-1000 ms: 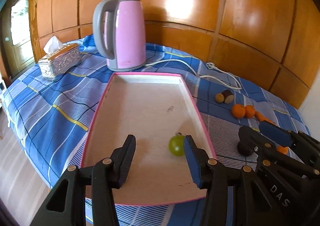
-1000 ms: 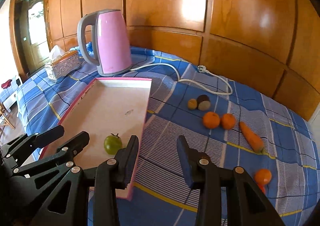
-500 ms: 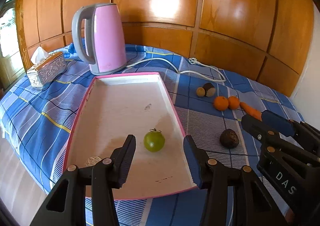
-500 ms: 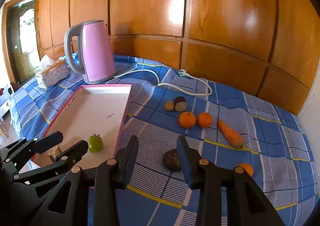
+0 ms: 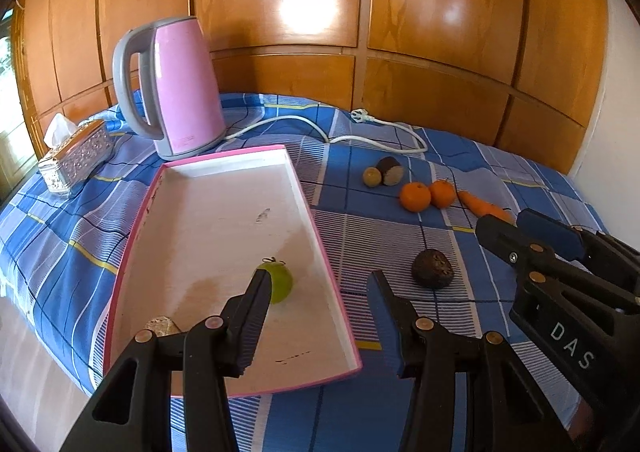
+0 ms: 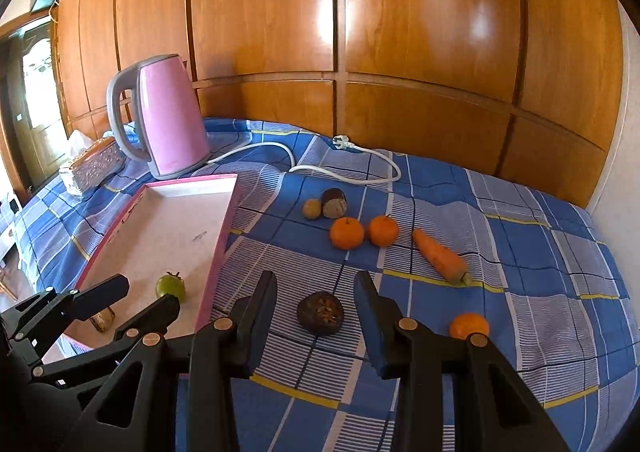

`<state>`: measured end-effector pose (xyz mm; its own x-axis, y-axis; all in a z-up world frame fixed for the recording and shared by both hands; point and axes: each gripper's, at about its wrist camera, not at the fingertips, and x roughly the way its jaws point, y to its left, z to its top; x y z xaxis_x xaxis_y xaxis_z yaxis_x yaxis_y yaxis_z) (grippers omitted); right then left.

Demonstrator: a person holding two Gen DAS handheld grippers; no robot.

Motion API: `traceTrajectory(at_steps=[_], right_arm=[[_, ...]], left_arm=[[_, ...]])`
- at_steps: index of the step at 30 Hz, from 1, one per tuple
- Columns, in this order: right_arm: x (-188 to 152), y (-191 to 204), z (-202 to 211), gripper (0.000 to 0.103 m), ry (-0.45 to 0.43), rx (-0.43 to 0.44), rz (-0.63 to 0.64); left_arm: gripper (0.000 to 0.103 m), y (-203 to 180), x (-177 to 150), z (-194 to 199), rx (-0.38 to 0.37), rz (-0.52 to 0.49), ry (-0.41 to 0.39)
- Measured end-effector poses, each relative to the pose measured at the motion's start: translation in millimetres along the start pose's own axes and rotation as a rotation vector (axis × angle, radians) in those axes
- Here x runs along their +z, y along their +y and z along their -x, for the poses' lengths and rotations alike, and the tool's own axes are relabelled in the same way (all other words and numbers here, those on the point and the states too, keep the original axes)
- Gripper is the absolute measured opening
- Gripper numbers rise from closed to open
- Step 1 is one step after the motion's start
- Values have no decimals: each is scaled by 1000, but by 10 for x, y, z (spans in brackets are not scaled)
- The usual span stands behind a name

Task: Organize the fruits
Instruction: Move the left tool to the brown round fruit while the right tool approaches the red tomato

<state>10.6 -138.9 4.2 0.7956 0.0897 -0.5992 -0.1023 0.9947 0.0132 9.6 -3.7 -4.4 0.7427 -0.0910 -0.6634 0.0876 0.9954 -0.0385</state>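
A pink-rimmed white tray (image 5: 224,219) (image 6: 180,228) lies on the blue checked cloth. A green fruit (image 5: 280,282) (image 6: 171,286) lies in its near part. A dark wrinkled fruit (image 5: 433,268) (image 6: 320,312) lies on the cloth right of the tray. Two oranges (image 6: 347,232) (image 5: 415,196), a carrot (image 6: 440,256), a third orange (image 6: 469,326) and two small brown fruits (image 6: 324,205) lie further out. My left gripper (image 5: 318,292) is open and empty above the tray's right rim. My right gripper (image 6: 316,292) is open and empty, with the dark fruit seen between its fingers.
A pink kettle (image 5: 176,87) (image 6: 164,115) stands behind the tray, its white cord (image 6: 344,159) running right. A silver tissue box (image 5: 74,157) sits at the far left. A brown scrap (image 5: 162,326) lies in the tray's near corner. Wood panelling backs the table.
Both grippers have pulled back and swung right. The green fruit now lies free in the tray behind my left finger, and the dark fruit has come between my right gripper's fingers.
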Motion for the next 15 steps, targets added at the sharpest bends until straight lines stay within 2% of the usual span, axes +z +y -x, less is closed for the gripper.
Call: traceTrajectory(at_steps=[15], right_arm=[[-19, -179, -3, 40, -2, -9, -40]], left_arm=[[50, -187, 5, -53, -11, -47, 16]])
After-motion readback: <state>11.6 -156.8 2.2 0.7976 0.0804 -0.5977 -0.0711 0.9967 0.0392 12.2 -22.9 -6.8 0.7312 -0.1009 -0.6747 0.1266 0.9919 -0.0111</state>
